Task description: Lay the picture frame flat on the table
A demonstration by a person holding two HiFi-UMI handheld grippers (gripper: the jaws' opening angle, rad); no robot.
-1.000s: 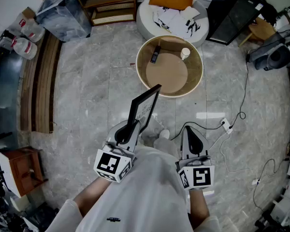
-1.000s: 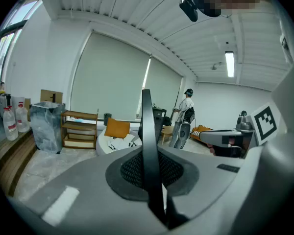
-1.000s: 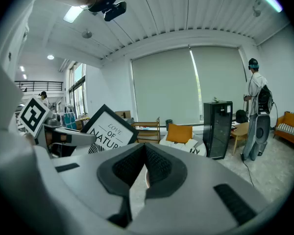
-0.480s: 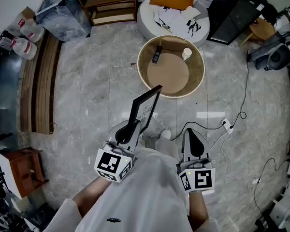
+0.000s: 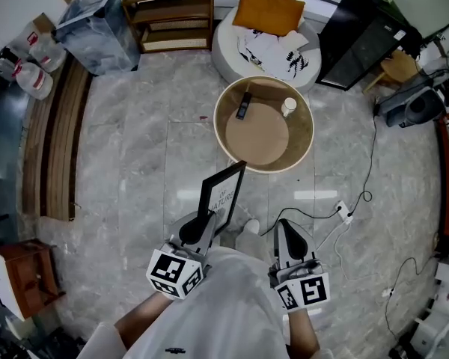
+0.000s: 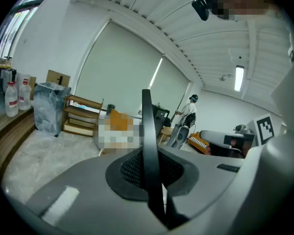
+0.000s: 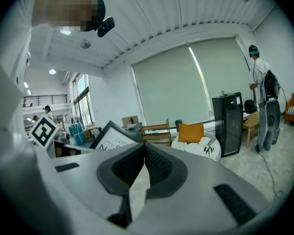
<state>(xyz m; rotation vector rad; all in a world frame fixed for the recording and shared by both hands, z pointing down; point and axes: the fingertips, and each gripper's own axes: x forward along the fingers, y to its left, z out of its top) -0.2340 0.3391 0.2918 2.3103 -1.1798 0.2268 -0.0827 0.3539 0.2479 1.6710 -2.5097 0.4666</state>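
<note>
The picture frame (image 5: pixel 221 194), black-edged with a white printed sheet, stands upright in the air in front of the person. My left gripper (image 5: pixel 205 217) is shut on its lower edge. In the left gripper view the frame (image 6: pixel 147 131) shows edge-on as a thin dark bar clamped between the pads. My right gripper (image 5: pixel 283 226) is beside it to the right, shut with nothing between its fingers. From the right gripper view a corner of the frame (image 7: pixel 109 138) shows at the left. The round wooden table (image 5: pixel 303 137) lies just beyond the frame's top.
On the round table are a dark remote (image 5: pixel 242 105) and a white cup (image 5: pixel 288 106). Behind it stand a white seat with an orange cushion (image 5: pixel 269 10) and a wooden shelf (image 5: pixel 172 6). A cable and power strip (image 5: pixel 343 211) lie on the floor at the right.
The head view has shifted, so the table and the frame sit lower in the picture. The left gripper's hold on the frame is unchanged. The right gripper stays shut beside it.
</note>
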